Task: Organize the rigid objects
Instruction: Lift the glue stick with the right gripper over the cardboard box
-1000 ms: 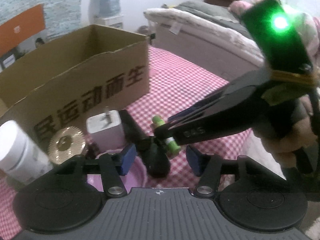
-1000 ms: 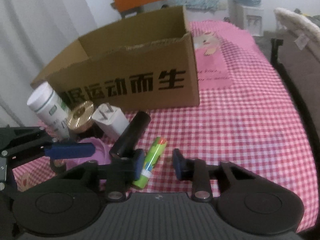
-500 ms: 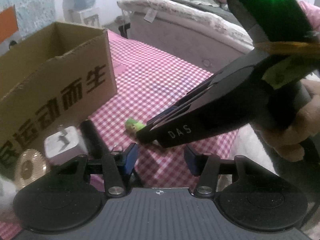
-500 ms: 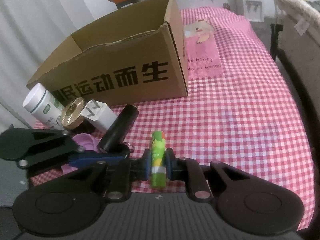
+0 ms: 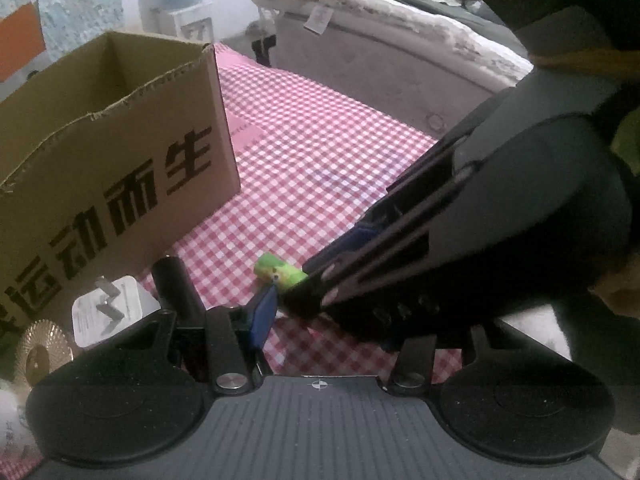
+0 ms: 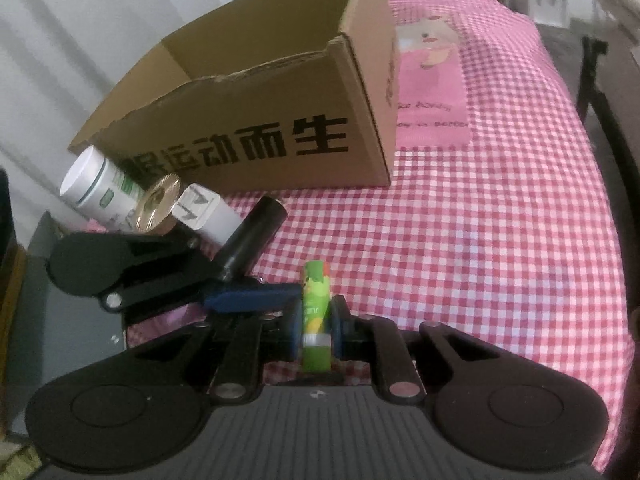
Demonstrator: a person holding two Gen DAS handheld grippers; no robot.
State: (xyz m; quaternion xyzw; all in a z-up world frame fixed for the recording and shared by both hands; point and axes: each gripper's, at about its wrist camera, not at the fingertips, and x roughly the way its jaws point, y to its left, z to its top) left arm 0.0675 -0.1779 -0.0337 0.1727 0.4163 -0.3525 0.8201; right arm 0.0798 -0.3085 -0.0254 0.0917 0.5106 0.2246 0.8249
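Clamping a green tube between its blue pads, the right gripper holds it upright just above the pink-checked cloth of the bench, in front of an open cardboard box. The left gripper reaches in from the side, one blue finger close beside the tube; its jaws have just been closing a little, and they stand apart with nothing between them. A black cylinder, a white charger, a gold disc and a white bottle lie clustered by the box
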